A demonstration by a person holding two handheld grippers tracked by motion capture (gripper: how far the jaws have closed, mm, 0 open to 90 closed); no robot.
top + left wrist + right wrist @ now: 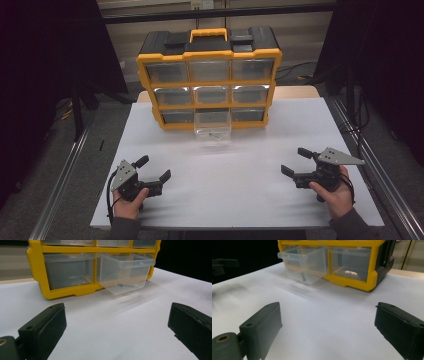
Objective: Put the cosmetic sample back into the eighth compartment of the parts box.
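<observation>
Right now I have both grippers low over the smooth white table (240,170), well short of the yellow-and-black plastic organizer (209,75) at the far side. My left gripper (154,169) has its blocky black jaws spread wide with nothing between them; the right gripper (296,161) is likewise wide apart and empty. Nine clear boxy drawers fill the organizer's yellow frame. The bottom middle drawer (123,272) is pulled out over the table, and inside lies a small dark metal piece (126,285), probably a screw, though it is too small to be sure.
</observation>
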